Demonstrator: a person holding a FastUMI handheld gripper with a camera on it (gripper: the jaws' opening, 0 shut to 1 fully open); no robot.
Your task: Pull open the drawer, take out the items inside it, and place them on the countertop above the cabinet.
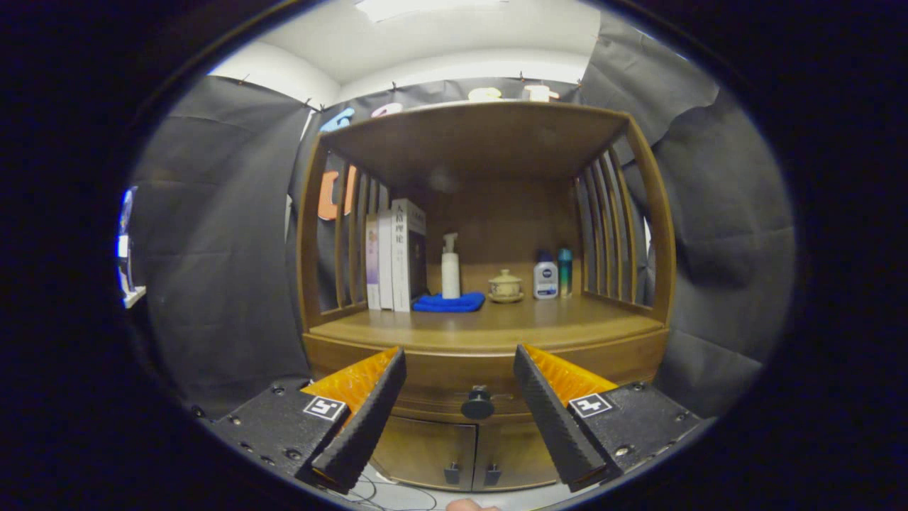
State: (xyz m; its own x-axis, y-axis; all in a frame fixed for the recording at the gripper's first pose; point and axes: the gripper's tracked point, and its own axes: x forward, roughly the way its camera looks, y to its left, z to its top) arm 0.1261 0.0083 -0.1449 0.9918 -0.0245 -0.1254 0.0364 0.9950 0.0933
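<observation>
I held the orange-and-black gripper (460,387) spread wide before the closed wooden drawer's round dark knob (477,404), needing to advance and pinch it

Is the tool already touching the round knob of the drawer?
Apart. In the gripper view the tool is open, and the knob sits in the gap between its fingers, with cabinet wood visible on both sides of it.

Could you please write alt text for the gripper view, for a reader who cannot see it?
The gripper is open, its two fingers spread to either side of the round black drawer knob just ahead on a wooden cabinet. The countertop above the shut drawer holds books, a blue cloth, a pump bottle, a lidded cup and two small bottles.
</observation>
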